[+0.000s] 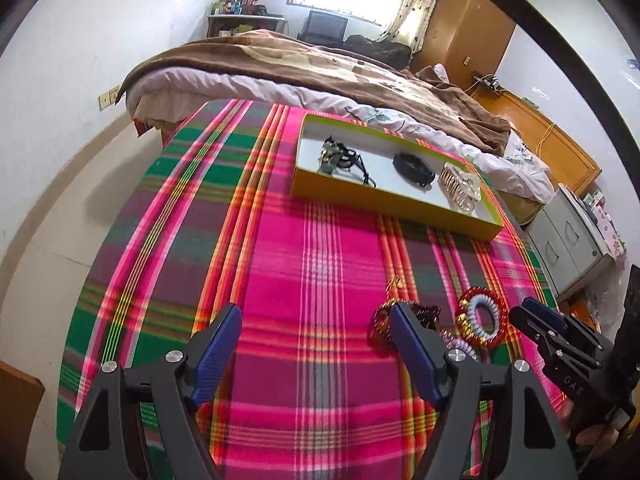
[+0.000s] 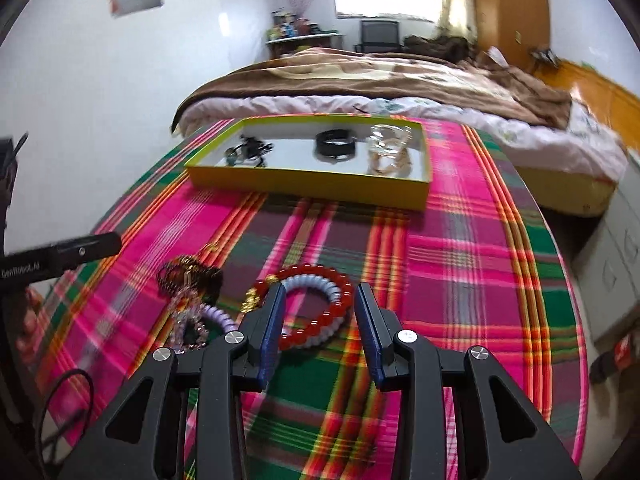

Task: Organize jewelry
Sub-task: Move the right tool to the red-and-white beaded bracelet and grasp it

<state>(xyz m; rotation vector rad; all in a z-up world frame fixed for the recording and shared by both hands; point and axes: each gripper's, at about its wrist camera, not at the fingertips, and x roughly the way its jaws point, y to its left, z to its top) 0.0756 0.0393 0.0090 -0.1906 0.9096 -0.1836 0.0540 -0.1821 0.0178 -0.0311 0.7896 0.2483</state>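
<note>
A yellow tray (image 1: 384, 199) (image 2: 304, 189) lies on the plaid cloth and holds a dark tangled necklace (image 1: 340, 157) (image 2: 248, 151), a black band (image 1: 413, 169) (image 2: 335, 143) and a clear hair claw (image 1: 460, 188) (image 2: 390, 152). On the cloth lie a red bead bracelet (image 2: 320, 307) (image 1: 476, 320) around a pale blue coil tie (image 2: 304, 284), a dark gold-trimmed bracelet (image 2: 188, 276) (image 1: 384, 320) and a lilac coil tie (image 2: 216, 318). My right gripper (image 2: 320, 292) is open, its fingers either side of the red bracelet. My left gripper (image 1: 316, 312) is open and empty over bare cloth.
A bed with a brown blanket (image 1: 320, 64) stands beyond the table. The table's round edge (image 2: 576, 320) drops off at right near grey drawers (image 1: 568, 244). The right gripper's body (image 1: 560, 340) shows in the left wrist view; the left gripper's finger (image 2: 80, 252) shows at the right wrist view's left edge.
</note>
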